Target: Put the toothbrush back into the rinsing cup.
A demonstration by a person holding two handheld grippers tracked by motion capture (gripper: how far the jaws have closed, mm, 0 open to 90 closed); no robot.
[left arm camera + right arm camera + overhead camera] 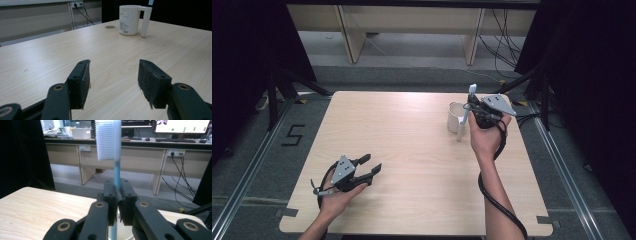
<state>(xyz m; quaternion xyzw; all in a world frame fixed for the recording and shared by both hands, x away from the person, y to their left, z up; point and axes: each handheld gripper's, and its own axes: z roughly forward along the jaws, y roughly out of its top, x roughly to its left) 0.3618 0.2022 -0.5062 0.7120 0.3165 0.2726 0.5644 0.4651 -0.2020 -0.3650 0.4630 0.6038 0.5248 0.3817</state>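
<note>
I see right claw (117, 202) clamped on upright blue-handled white-bristled toothbrush (115, 170) — just above white plastic mug (455, 118) | left claw (113, 82) apart, empty — low over pale wooden desk (412, 150)

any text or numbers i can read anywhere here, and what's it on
"5": black tape figure on the grey floor left of the table.
Printed label on the white mug: rows of small print, too blurred to read.
Monitor screens on the far desk: dots and shapes, no legible words.
Toothbrush in the right gripper: no marking visible.
</note>
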